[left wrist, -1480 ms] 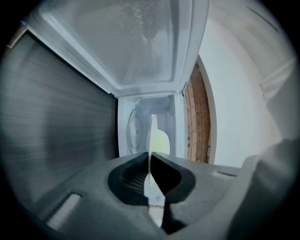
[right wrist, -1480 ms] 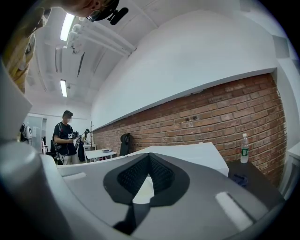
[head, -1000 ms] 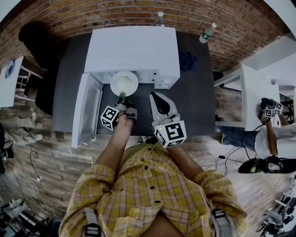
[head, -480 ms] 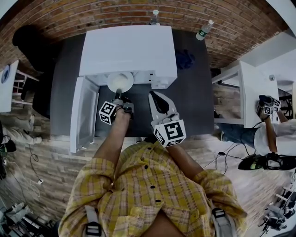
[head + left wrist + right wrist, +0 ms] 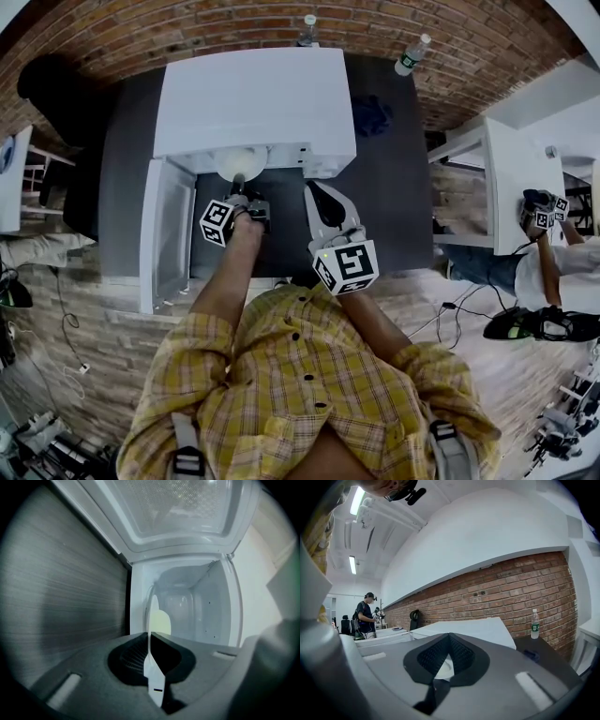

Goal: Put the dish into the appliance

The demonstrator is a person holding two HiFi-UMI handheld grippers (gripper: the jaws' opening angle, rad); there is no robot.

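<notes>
The white dish (image 5: pixel 239 161) is halfway inside the open cavity of the white appliance (image 5: pixel 253 94), which stands on the dark table (image 5: pixel 394 197). My left gripper (image 5: pixel 238 184) is shut on the dish's near rim. In the left gripper view the dish (image 5: pixel 152 618) shows edge-on between the jaws of the left gripper (image 5: pixel 150 639), with the cavity (image 5: pixel 197 602) straight ahead. The appliance door (image 5: pixel 164 234) hangs open to the left. My right gripper (image 5: pixel 315 191) is shut and empty, to the right of the opening; the right gripper (image 5: pixel 449 636) points over the appliance top (image 5: pixel 473 627).
Two water bottles (image 5: pixel 308 28) (image 5: pixel 409 56) stand at the table's back by the brick wall. A blue cloth (image 5: pixel 373 114) lies right of the appliance. A white table (image 5: pixel 511 187) and another person (image 5: pixel 553 253) are at the right. A black chair (image 5: pixel 47 80) is at the back left.
My left gripper has moved forward and carried the dish further into the appliance's cavity. The right gripper has stayed about where it was.
</notes>
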